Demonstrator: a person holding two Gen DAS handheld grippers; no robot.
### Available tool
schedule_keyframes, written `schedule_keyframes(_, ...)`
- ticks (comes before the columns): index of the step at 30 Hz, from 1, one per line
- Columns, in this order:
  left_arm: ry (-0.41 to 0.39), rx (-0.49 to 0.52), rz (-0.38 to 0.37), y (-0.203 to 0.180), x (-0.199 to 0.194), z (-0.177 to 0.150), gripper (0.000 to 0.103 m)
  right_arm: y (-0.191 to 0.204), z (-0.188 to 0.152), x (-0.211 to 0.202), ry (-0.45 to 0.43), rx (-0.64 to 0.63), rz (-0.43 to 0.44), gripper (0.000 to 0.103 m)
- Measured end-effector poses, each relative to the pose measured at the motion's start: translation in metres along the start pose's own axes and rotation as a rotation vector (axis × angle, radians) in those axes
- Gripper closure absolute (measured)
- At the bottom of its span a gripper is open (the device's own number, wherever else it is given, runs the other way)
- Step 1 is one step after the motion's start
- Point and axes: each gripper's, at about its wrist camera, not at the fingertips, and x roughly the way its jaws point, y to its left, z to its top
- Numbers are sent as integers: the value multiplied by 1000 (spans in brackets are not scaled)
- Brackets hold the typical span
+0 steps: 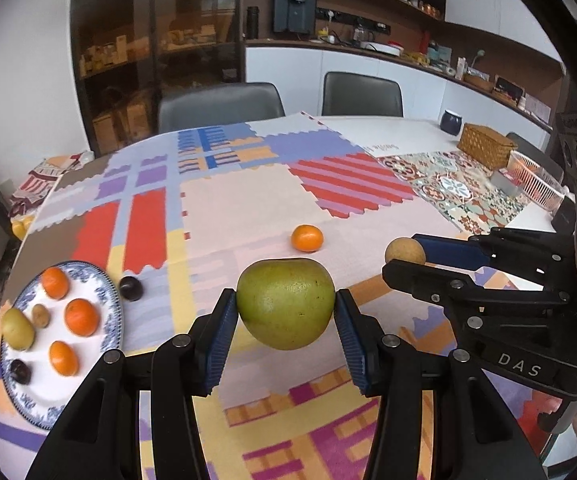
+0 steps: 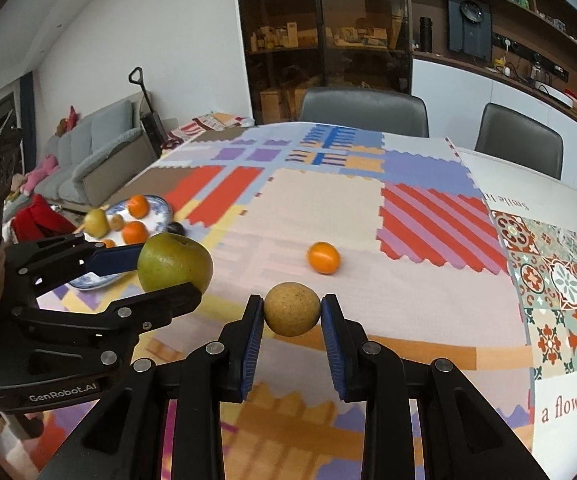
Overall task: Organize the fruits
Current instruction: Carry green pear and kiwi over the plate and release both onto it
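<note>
Green pear (image 1: 285, 304) gripped by our left fingers (image 1: 224, 322), brown fruit (image 2: 292, 309) by right fingers (image 2: 253, 326); both lifted off bench, likely bound for far-left plate (image 1: 109, 280).

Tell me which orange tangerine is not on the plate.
The lone orange tangerine lying on the patchwork tablecloth; the other three sit on the blue-rimmed white plate.

The left hand-held gripper (image 1: 285, 312) clamps a round green fruit (image 1: 285, 303) above the desk (image 1: 240, 204), with a blue-rimmed plate (image 1: 108, 332) of fruit at the desk's left edge.
</note>
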Motion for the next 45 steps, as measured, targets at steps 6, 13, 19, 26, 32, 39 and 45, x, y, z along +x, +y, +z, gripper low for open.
schedule_keyframes(6, -23, -27, 32, 14, -25, -7, 55, 22, 4, -12, -29, -4, 29, 72)
schedule_keyframes(13, -56, -63, 79, 38, -56, -15, 55, 53, 13, -19, -56, -26, 69, 72)
schedule_keyframes(19, -84, -83, 127, 57, -78, -22, 55, 78, 21, -20, -76, -43, 103, 72)
schedule_keyframes(26, -108, -118, 181, 83, -98, -30, 55, 107, 30, -15, -87, -71, 140, 72)
schedule_keyframes(32, -123, -151, 233, 106, -109, -38, 55, 132, 37, -9, -90, -112, 161, 72)
schedule_keyframes(39, -116, -196, 279, 132, -113, -51, 55, 159, 45, 5, -88, -150, 181, 72)
schedule_keyframes(45, -94, -246, 307, 156, -109, -63, 55, 180, 48, 24, -60, -180, 210, 72)
